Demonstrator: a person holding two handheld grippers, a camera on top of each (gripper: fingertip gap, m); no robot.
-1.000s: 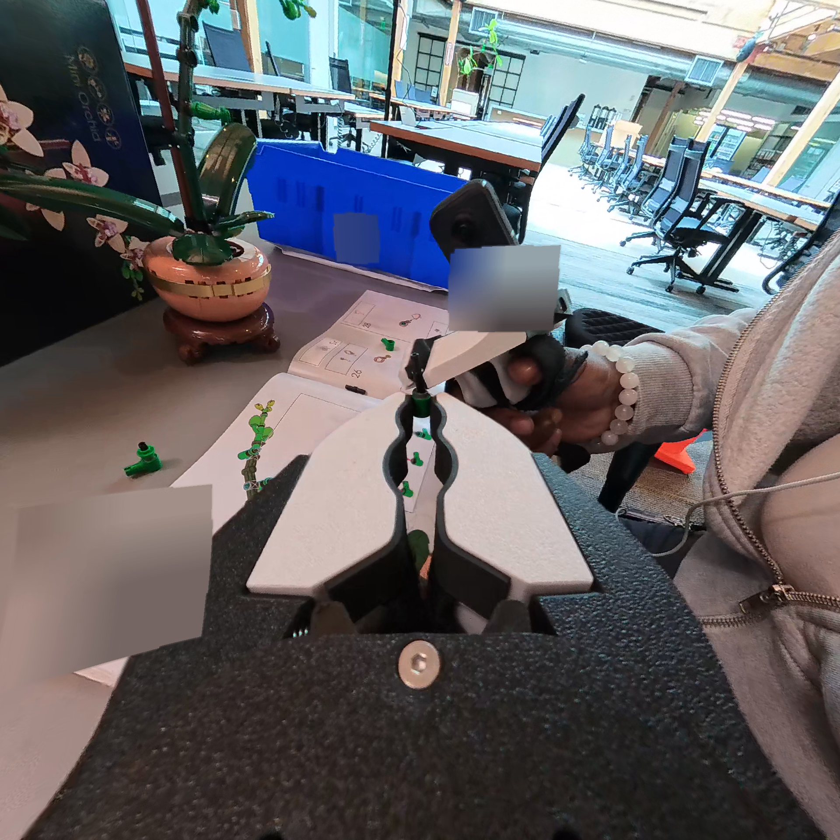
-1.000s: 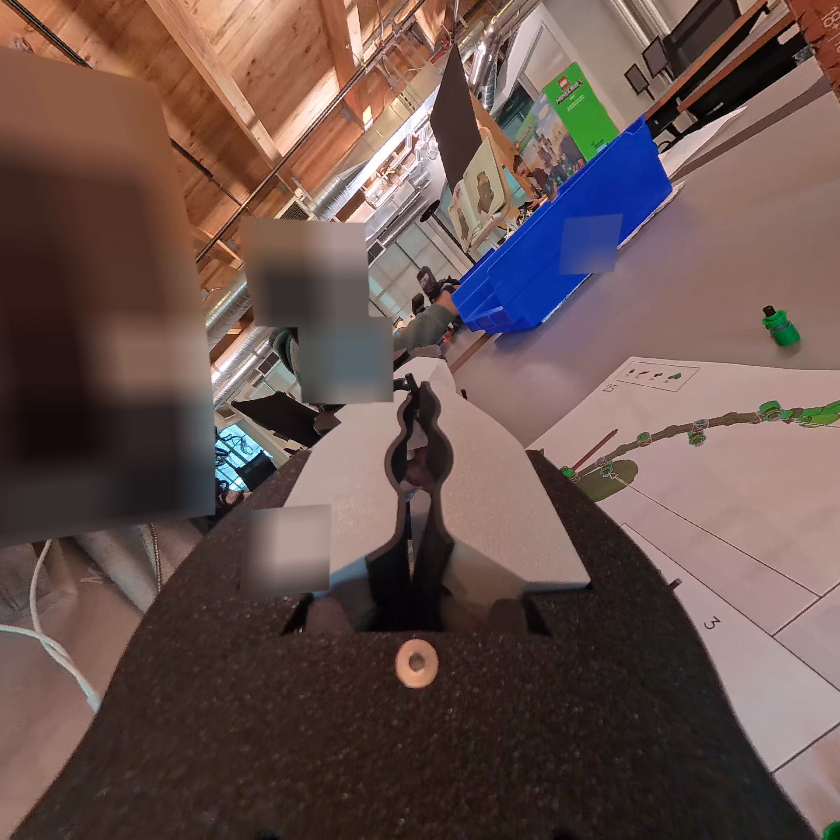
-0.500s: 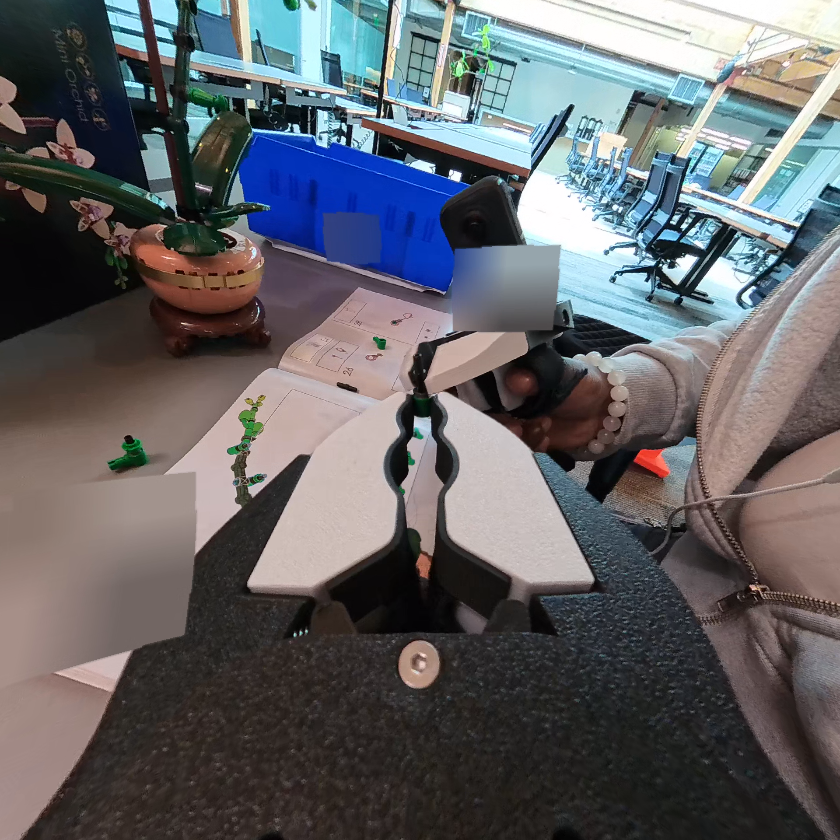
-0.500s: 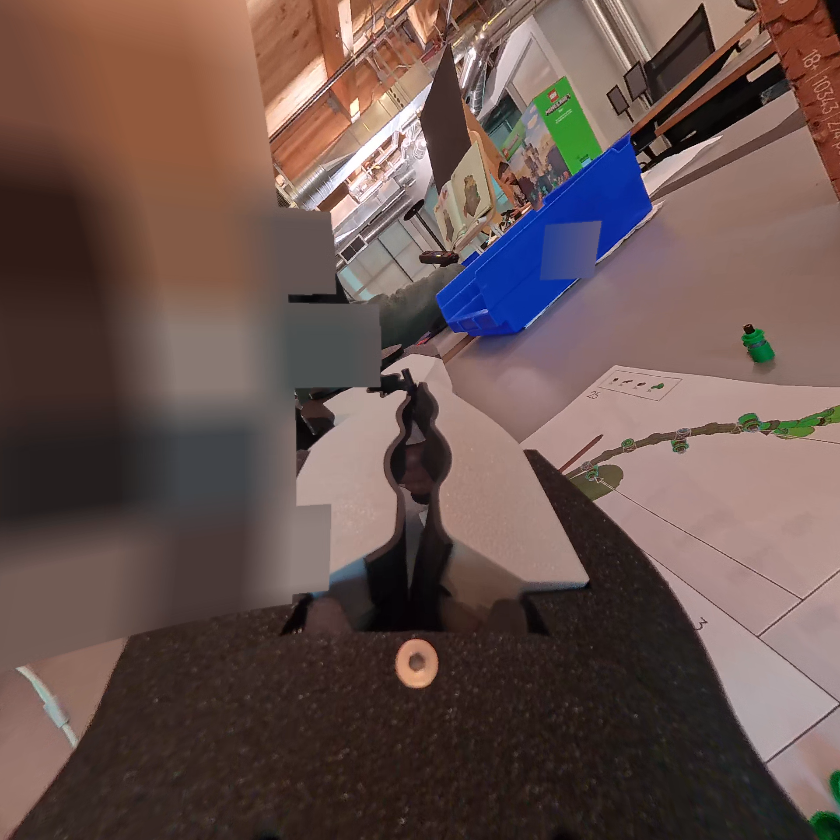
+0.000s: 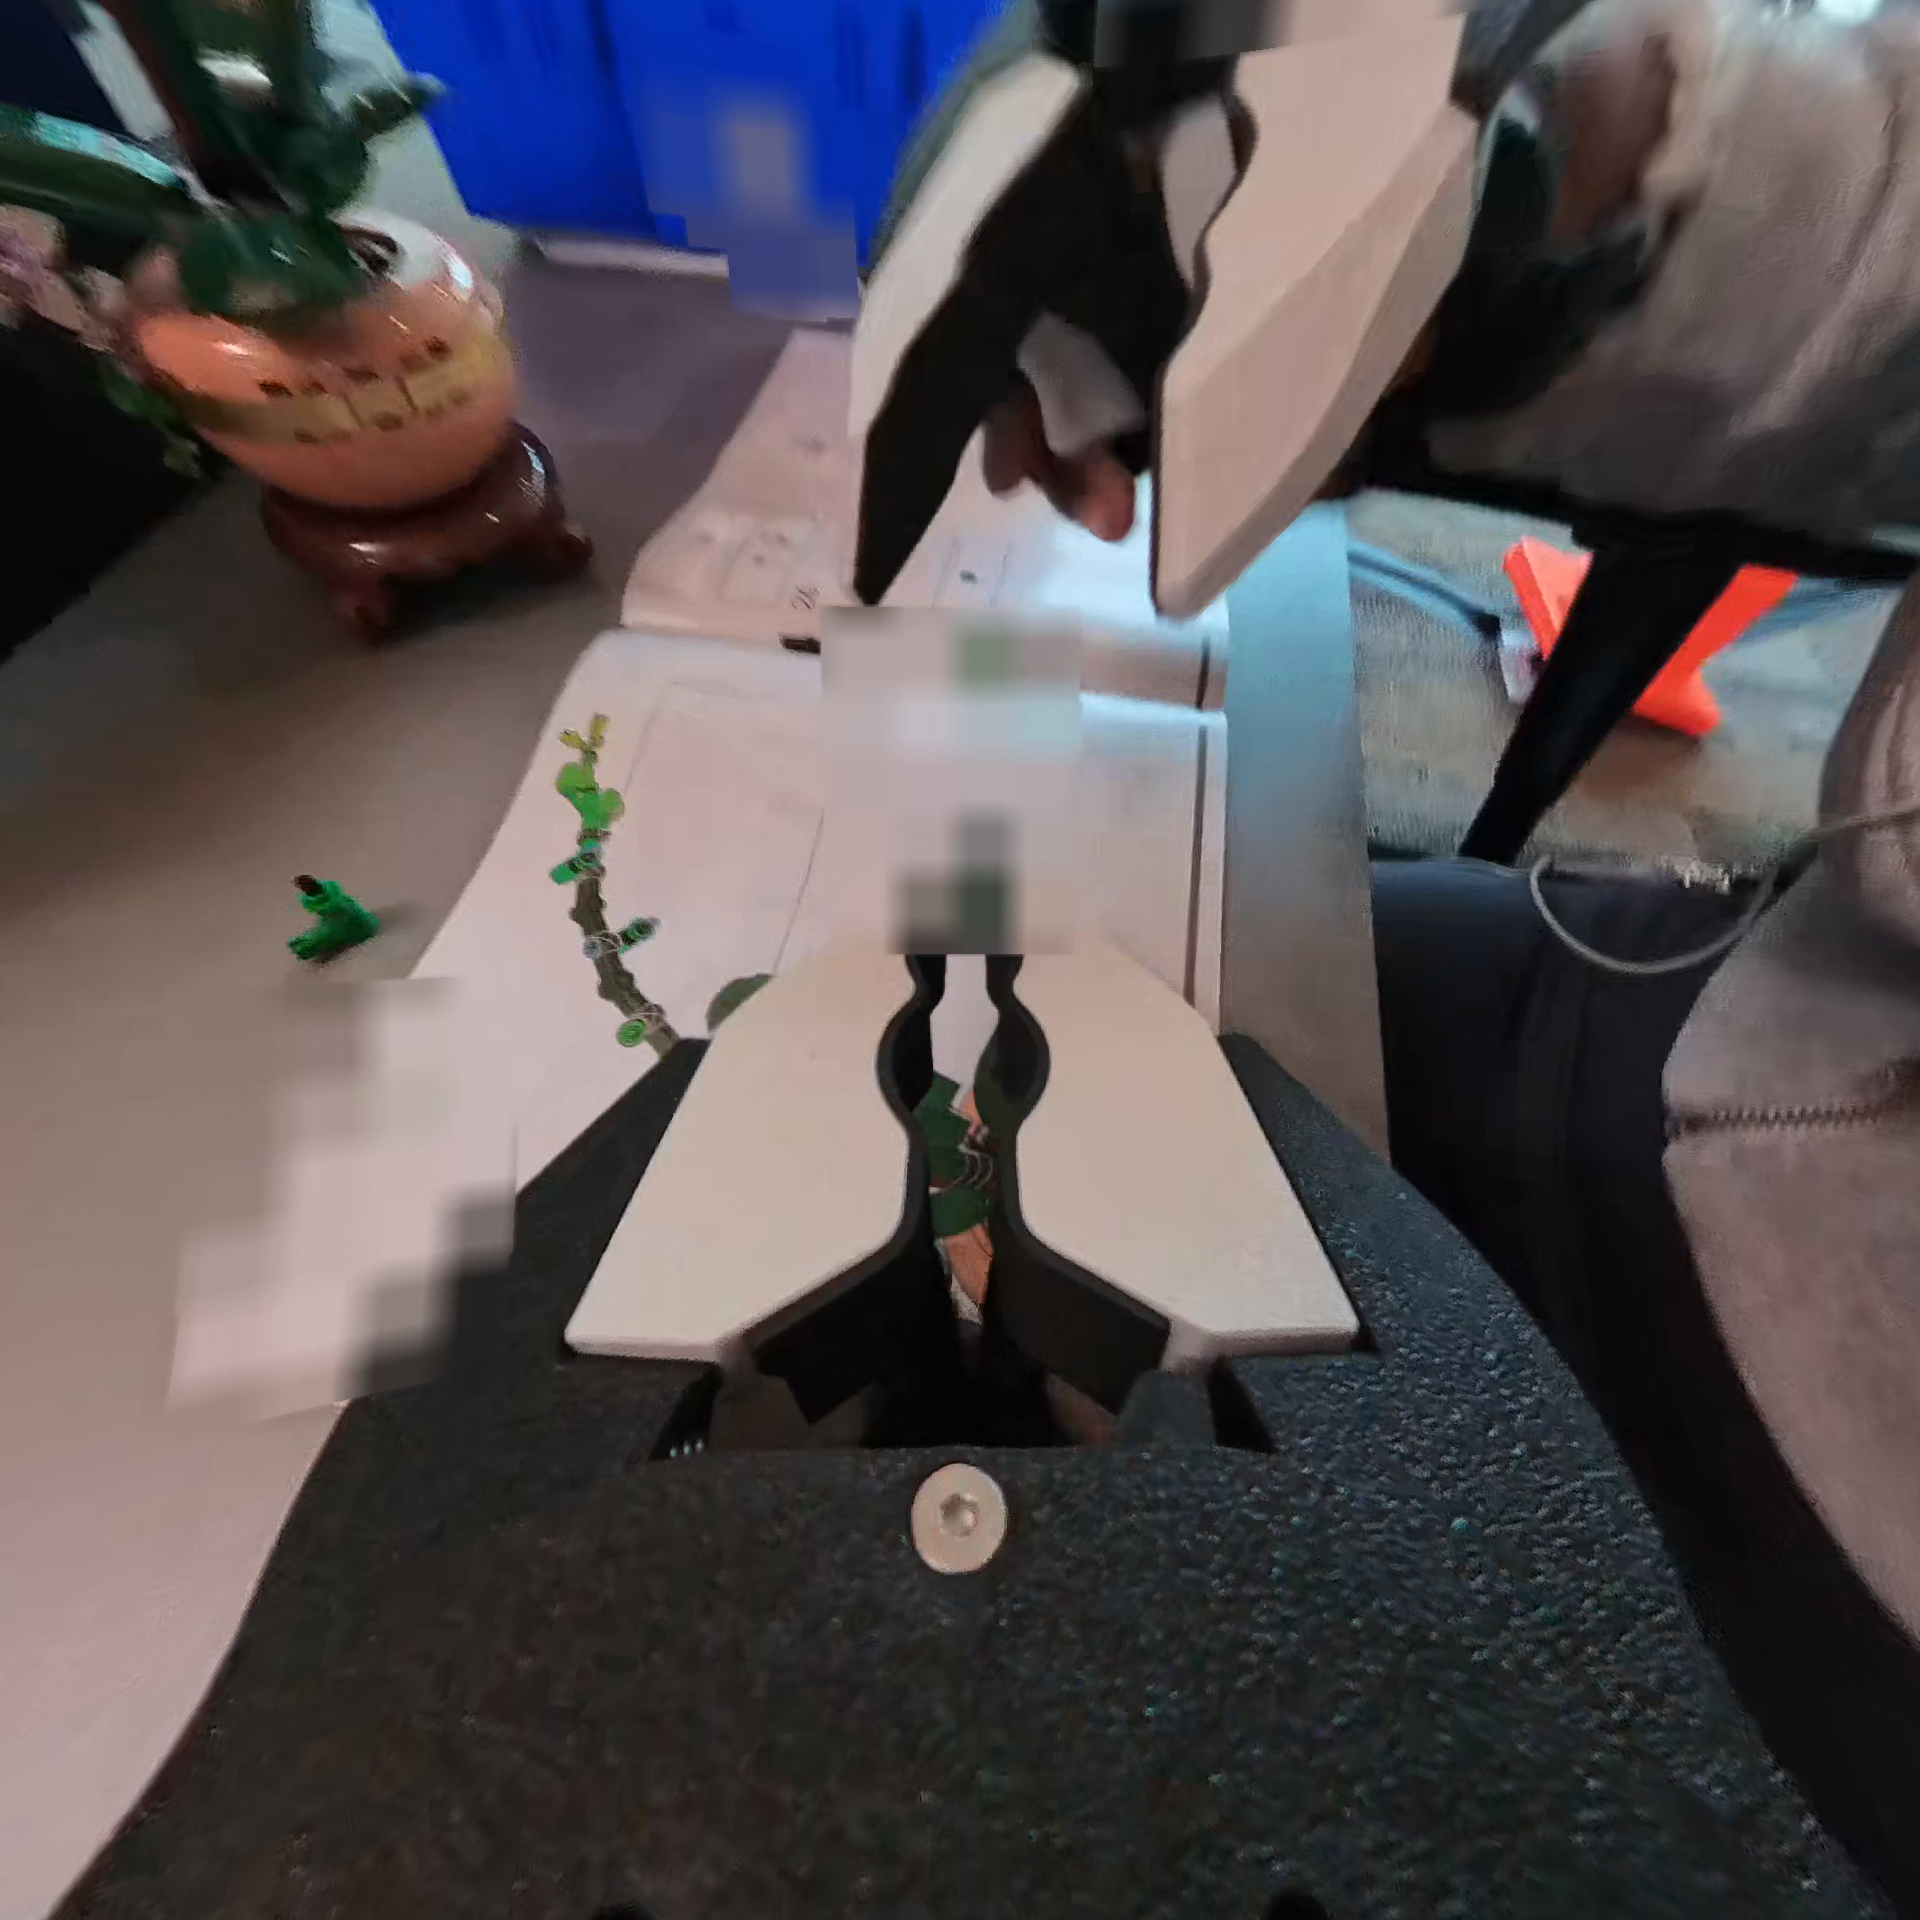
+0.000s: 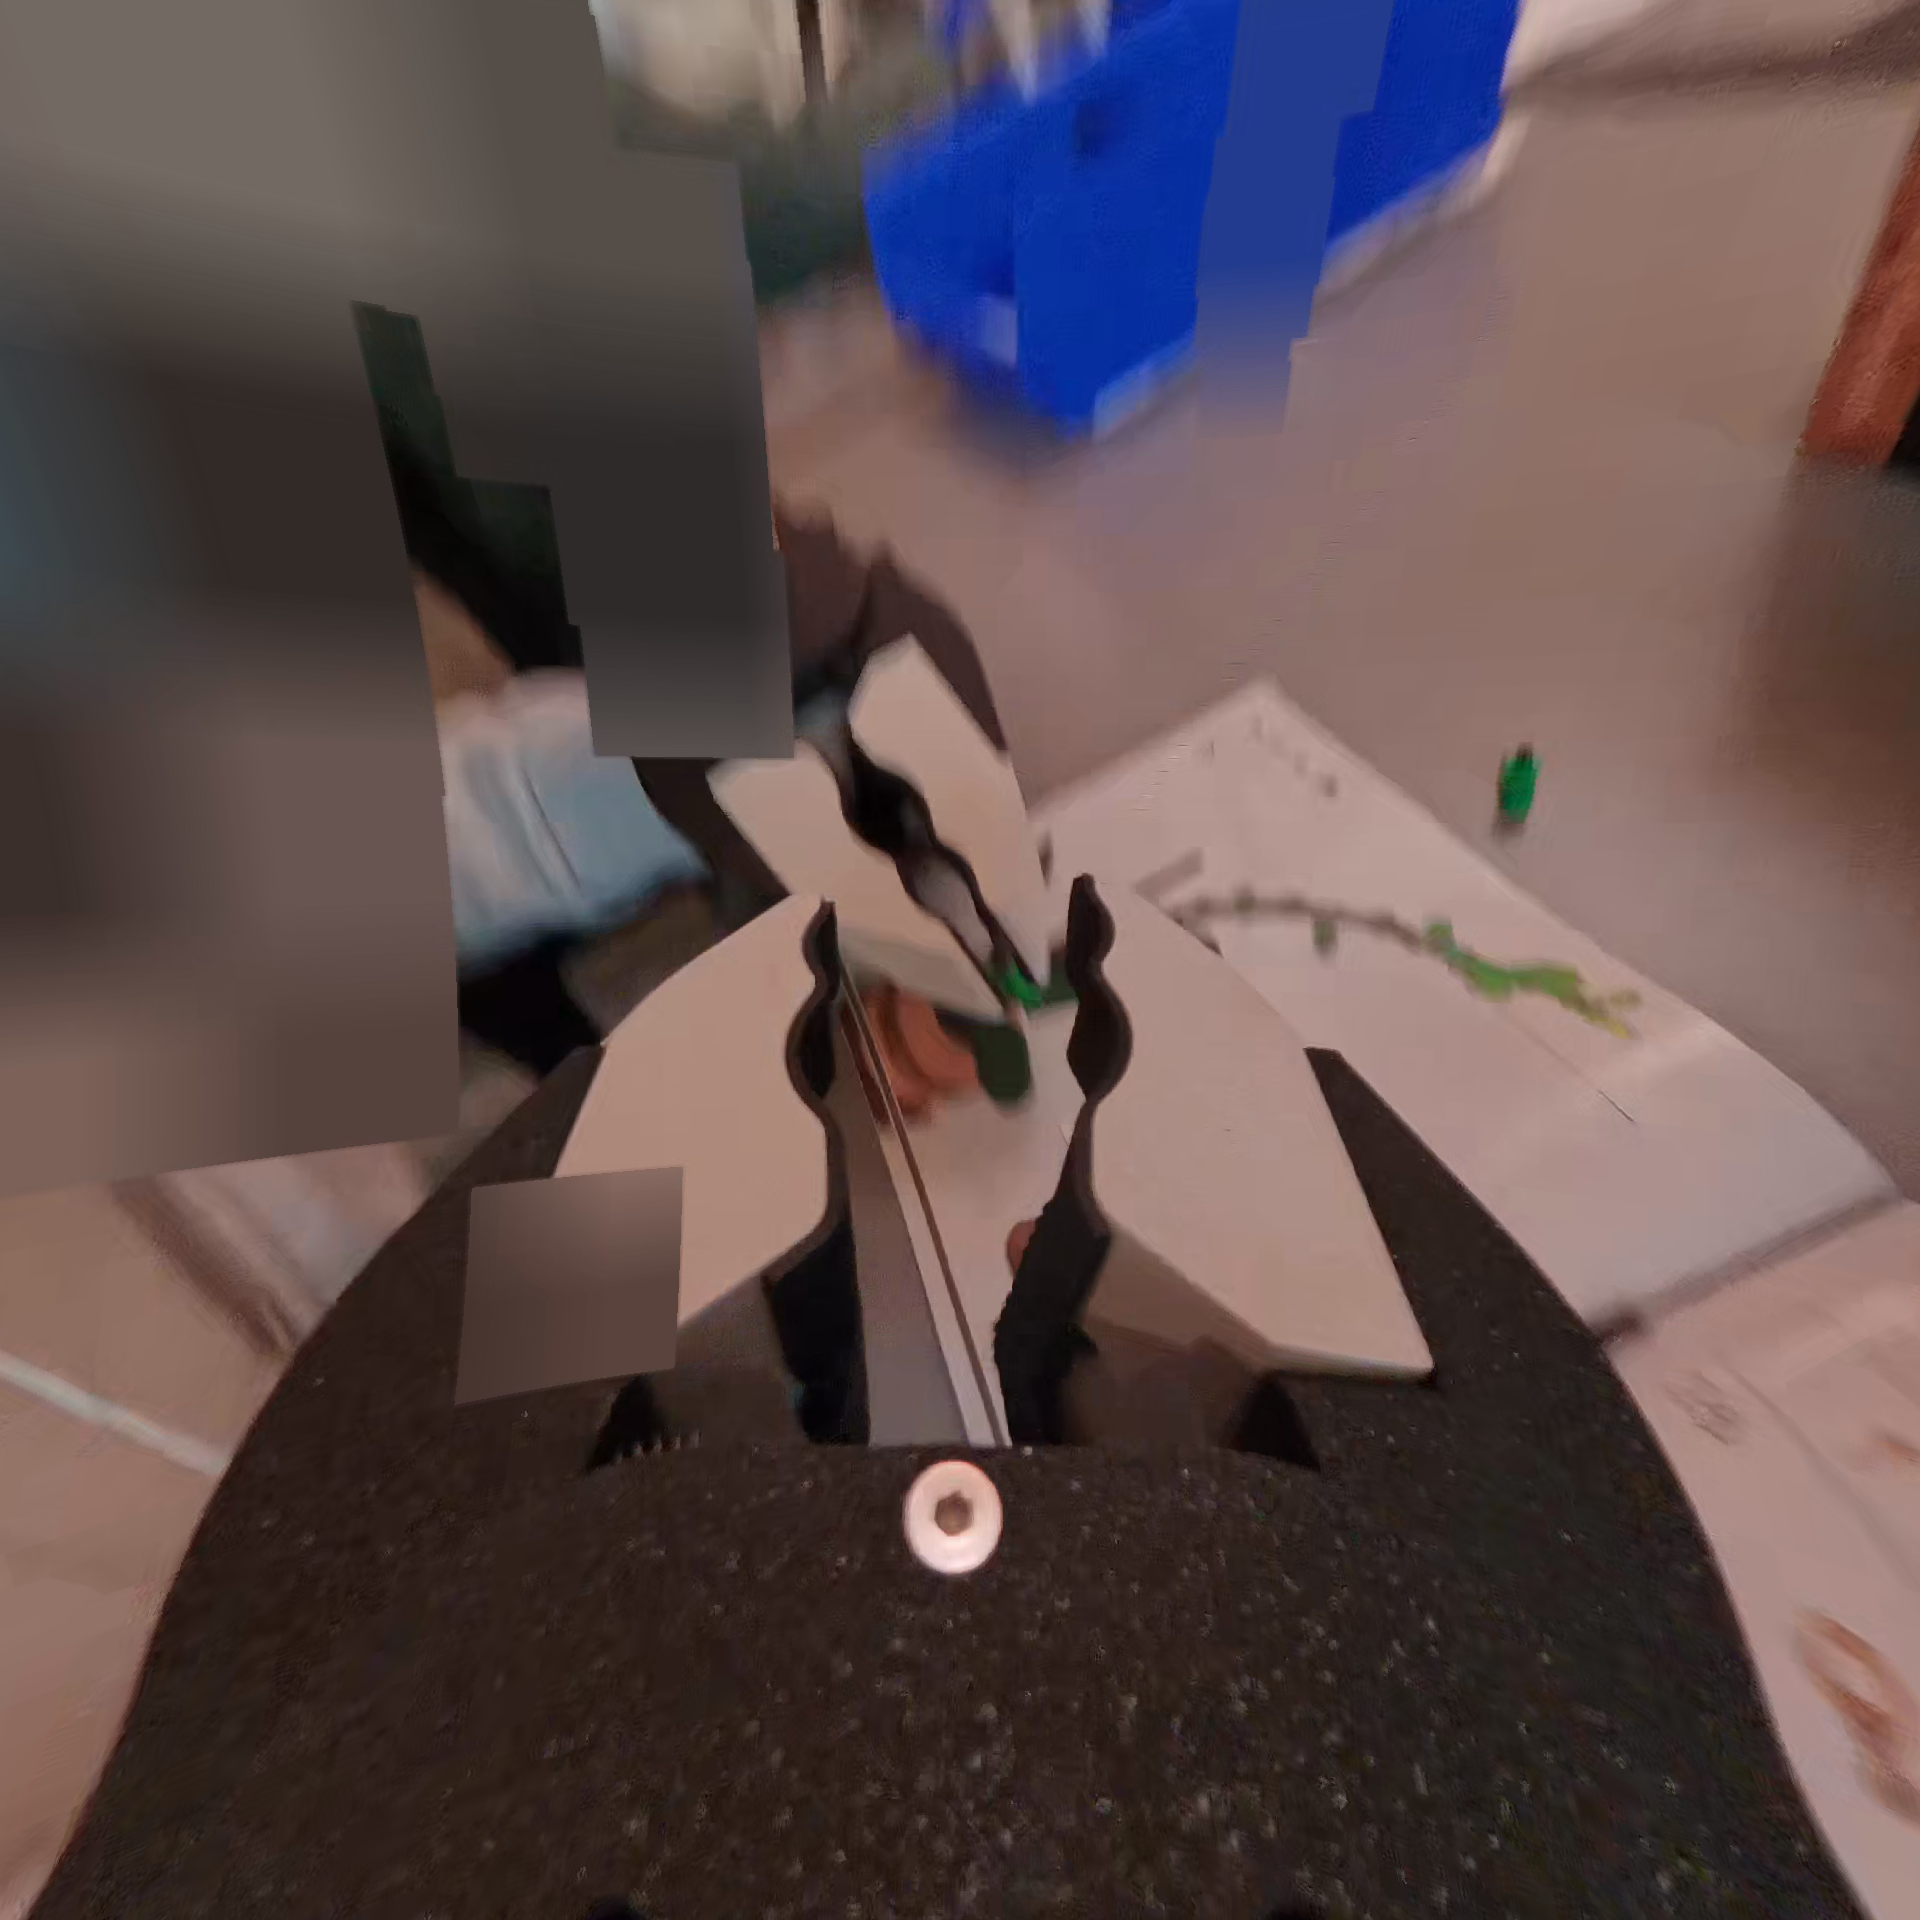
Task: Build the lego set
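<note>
Two-finger tools over grey table [image 5: 156, 727], left gripper [image 6: 1029, 971] pinching green piece [image 6: 1023, 992], right gripper [image 6: 956, 899] spread wide (blurry), blue bin [image 6: 1039, 260] behind.

A grey tabletop [image 5: 145, 727] is seen spread ahead of and to the left of the left gripper's view, its surface matte and evenly lit. Further ahead — at the table's far side — a blue bin [image 5: 582, 114] is set. To the right, beyond the table edge, a speckled grey floor [image 5: 1434, 748] is shown, crossed by a black furniture leg [image 5: 1579, 707], with an orange object [image 5: 1662, 665] beside it.
</note>
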